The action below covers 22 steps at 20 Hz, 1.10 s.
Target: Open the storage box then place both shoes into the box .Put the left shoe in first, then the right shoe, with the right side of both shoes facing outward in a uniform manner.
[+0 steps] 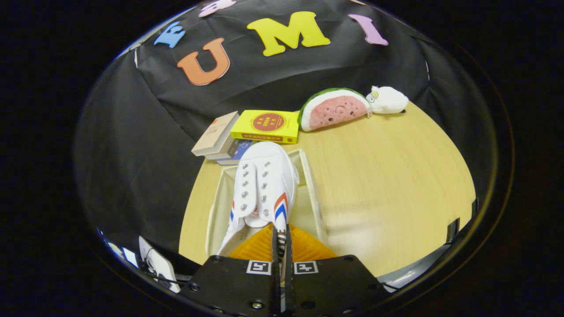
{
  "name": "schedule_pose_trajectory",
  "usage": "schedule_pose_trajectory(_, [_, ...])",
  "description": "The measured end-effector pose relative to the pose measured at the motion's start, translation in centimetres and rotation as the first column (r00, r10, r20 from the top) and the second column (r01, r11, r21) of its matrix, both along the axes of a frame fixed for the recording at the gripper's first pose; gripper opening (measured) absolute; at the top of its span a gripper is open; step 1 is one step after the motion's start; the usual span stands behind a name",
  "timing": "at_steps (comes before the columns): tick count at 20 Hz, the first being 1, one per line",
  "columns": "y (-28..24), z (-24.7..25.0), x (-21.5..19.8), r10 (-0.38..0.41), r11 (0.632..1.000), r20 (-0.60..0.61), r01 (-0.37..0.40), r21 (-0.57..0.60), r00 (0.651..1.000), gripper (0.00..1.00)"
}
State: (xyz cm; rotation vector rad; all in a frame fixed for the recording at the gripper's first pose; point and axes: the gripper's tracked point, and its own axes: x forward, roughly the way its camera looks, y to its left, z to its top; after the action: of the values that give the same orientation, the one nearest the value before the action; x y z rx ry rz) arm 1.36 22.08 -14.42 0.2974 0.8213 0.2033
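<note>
A white canvas shoe (263,187) with red and blue side stripes hangs toe-forward from my gripper (281,240). The orange fingers (253,248) are shut on the shoe's right side wall at its opening. Under the shoe lies the open white storage box (313,193), and the shoe sits over or partly inside it. A second white shoe (230,235) seems to lie along the box's left side, mostly hidden behind the held one.
The box rests on a round wooden table (387,185). Beyond the box sits a stack of books (220,136) with a yellow book (266,125). A watermelon plush (333,109) and a white plush (387,100) lie at the far right.
</note>
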Motion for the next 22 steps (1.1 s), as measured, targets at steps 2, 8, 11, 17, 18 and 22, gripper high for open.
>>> schedule_pose_trajectory(2, [0.0,-1.0,-0.2,-0.016,1.000,0.001,0.016,-0.014,1.000,0.04])
schedule_pose_trajectory(8, [-0.4,-2.4,0.2,-0.045,0.999,0.021,0.046,-0.030,0.999,0.04])
schedule_pose_trajectory(11, [-0.8,-3.2,0.9,-0.045,0.997,0.039,0.047,-0.064,0.998,0.04])
schedule_pose_trajectory(17, [1.3,-2.9,1.0,0.046,0.998,0.071,-0.044,-0.037,0.996,0.36])
schedule_pose_trajectory(18, [1.3,-2.3,1.0,0.057,0.998,0.091,-0.054,-0.036,0.994,0.48])
schedule_pose_trajectory(22, [-0.5,-0.3,1.4,0.054,0.997,0.149,-0.046,-0.059,0.987,0.85])
